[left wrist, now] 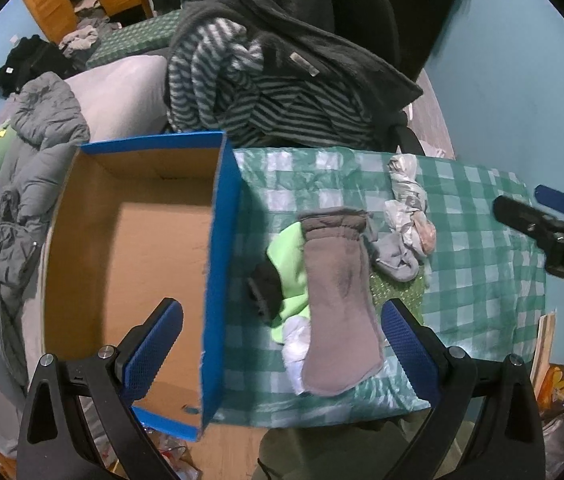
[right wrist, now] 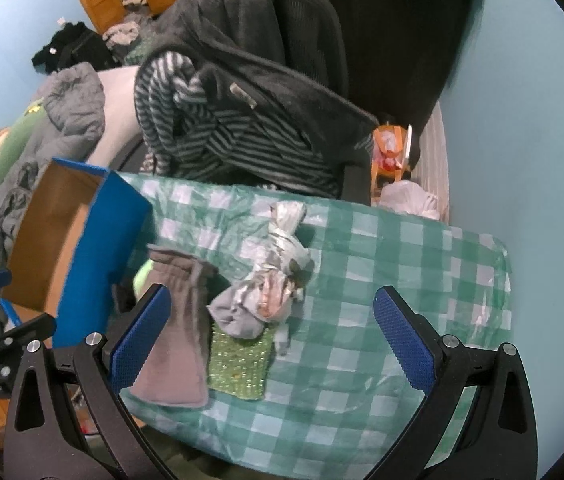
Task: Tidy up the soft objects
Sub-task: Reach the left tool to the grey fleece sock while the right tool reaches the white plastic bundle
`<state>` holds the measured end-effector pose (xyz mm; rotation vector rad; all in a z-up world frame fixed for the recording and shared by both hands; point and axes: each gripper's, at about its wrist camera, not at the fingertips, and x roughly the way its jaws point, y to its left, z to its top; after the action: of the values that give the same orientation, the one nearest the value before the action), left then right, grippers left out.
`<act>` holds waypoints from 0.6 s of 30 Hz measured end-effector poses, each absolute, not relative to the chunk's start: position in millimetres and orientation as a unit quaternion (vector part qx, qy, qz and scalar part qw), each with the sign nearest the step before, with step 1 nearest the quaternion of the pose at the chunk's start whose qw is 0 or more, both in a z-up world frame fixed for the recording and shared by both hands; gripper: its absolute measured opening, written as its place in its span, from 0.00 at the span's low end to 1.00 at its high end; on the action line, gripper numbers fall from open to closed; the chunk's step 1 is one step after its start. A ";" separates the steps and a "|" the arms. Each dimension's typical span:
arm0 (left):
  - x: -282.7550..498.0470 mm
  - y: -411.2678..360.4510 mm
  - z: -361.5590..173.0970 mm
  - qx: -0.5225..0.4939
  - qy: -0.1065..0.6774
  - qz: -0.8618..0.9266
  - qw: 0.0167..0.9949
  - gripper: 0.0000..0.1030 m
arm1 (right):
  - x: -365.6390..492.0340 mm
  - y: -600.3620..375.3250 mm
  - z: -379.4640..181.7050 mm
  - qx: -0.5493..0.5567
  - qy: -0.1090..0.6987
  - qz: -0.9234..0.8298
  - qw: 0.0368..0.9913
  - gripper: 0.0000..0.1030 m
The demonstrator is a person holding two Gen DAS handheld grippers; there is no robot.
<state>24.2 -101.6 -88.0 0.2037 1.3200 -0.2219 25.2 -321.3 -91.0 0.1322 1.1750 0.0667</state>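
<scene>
**Two released tongs over a pile of soft things beside an empty box**

Two sets of tongs hang above a bench [right wrist: 361, 272] covered with a green-and-white checked cloth, and both stand wide apart with nothing between their blue pads. The left tongs [left wrist: 282, 344] straddle the blue wall of an open cardboard box [left wrist: 218, 264]: one pad sits over the bare brown floor of the box, the other over the cloth just beside a grey-brown pouch [left wrist: 337, 300]. The right tongs [right wrist: 272, 340] hover over the near part of the bench, their left pad in front of the same pouch [right wrist: 178, 344].

The soft things lie in a loose heap on the cloth, just right of the box. The pouch, gathered at its far end, lies on top of a lime-green cloth [left wrist: 289, 264], a black item [left wrist: 266, 284] and a white piece [left wrist: 295, 344]. Touching its right side are a small grey sock [left wrist: 397, 260] and a knotted silvery-white bundle [right wrist: 282, 256] with a pinkish patch; the sock rests partly on a sparkly green pad [right wrist: 238, 364].

Behind the bench, a dark fleece and a striped garment [right wrist: 210, 136] are draped over an office chair. A grey puffer jacket [left wrist: 22, 184] lies left of the box.
</scene>
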 end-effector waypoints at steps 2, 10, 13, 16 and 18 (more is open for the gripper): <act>29.7 -105.8 -96.1 0.089 0.616 -0.101 0.776 0.98 | 31.7 -325.2 -104.3 0.063 0.564 0.033 0.823 0.98; 45.9 -119.5 -125.3 0.088 0.632 -0.096 0.764 0.98 | 54.2 -337.5 -152.6 0.088 0.605 0.042 0.790 0.98; 48.8 -124.0 -135.7 0.086 0.637 -0.099 0.759 0.98 | 61.2 -338.5 -166.6 0.092 0.612 0.044 0.784 0.98; 51.0 -127.2 -145.7 0.088 0.644 -0.099 0.753 0.98 | 69.4 -339.8 -181.1 0.093 0.623 0.041 0.775 0.96; 52.0 -130.3 -152.2 0.088 0.647 -0.100 0.751 0.98 | 74.2 -338.9 -190.1 0.094 0.630 0.041 0.770 0.94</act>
<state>52.0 -130.3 -152.2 0.1912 1.4137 -0.2180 74.2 -338.9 -190.1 0.2050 1.3669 0.0890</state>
